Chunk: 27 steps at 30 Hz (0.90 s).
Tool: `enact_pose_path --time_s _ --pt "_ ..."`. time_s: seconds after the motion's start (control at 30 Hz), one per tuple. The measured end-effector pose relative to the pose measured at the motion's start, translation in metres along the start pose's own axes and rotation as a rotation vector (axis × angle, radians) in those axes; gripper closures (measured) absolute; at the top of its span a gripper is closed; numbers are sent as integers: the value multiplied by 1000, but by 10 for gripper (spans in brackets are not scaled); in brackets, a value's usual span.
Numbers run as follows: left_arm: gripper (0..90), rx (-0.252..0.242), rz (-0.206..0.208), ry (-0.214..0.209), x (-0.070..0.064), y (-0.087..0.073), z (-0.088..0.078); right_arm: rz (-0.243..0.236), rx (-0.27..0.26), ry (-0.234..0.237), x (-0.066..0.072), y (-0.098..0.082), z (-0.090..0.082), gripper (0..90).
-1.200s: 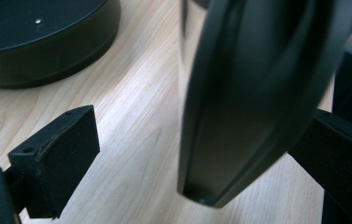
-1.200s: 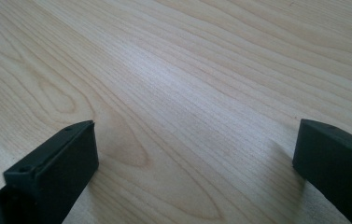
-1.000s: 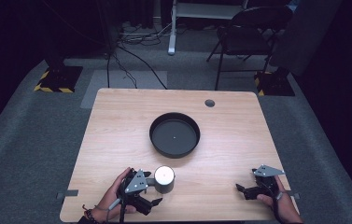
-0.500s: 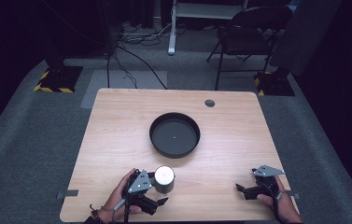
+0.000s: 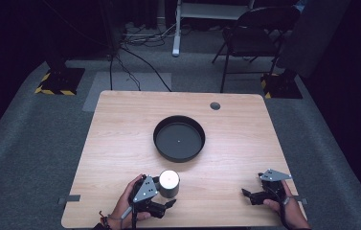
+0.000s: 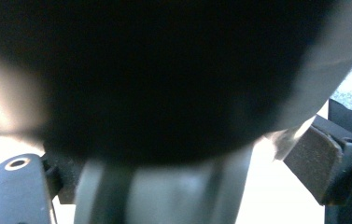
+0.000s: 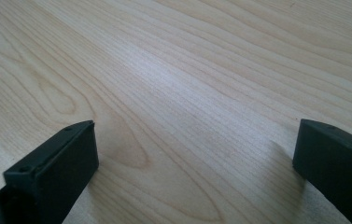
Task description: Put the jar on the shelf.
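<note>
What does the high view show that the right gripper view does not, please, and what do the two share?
The high view takes in the whole scene: the black round pan mid-table, the white-topped cup at the left tongs, and a chair on the floor beyond. The right gripper view adds the wood grain close up and shows its jaws standing wide apart with nothing between them. Both share the wooden table and the right tongs.
</note>
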<state>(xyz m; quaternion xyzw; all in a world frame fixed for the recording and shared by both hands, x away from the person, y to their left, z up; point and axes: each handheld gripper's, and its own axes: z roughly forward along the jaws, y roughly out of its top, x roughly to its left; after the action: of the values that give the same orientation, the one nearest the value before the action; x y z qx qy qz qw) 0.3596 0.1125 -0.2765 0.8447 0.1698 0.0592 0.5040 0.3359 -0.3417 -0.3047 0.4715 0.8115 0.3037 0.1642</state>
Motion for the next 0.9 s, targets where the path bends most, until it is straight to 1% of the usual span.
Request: enact_pose_path --time_s 0.03,0.1,0.13,0.23,0.27,0.43,0.47,0.53,0.6,0.9 --pt "170 -4 10 -7 0 0 0 0 0 0 0 0 0 0" --pt "202 -8 14 -6 -1 -1 1 0 0 0 0 0 0 0" --pt "220 -14 13 -27 0 -1 0 0 0 0 0 0 0 0" --pt "256 -18 12 -38 0 -1 0 -1 0 0 0 0 0 0" --pt "295 -19 20 -30 -1 -1 0 -1 0 0 0 0 0 0" --pt "299 -19 15 -31 -1 -1 0 -1 0 0 0 0 0 0" --pt "299 -19 22 -31 -2 -1 0 -1 0 0 0 0 0 0" --pt "300 -19 25 -25 -2 0 -1 -1 0 0 0 0 0 0" --pt "300 -18 27 -29 -2 0 -1 -1 0 0 0 0 0 0" --pt "301 -6 12 -39 0 0 -2 -1 0 0 0 0 0 0"
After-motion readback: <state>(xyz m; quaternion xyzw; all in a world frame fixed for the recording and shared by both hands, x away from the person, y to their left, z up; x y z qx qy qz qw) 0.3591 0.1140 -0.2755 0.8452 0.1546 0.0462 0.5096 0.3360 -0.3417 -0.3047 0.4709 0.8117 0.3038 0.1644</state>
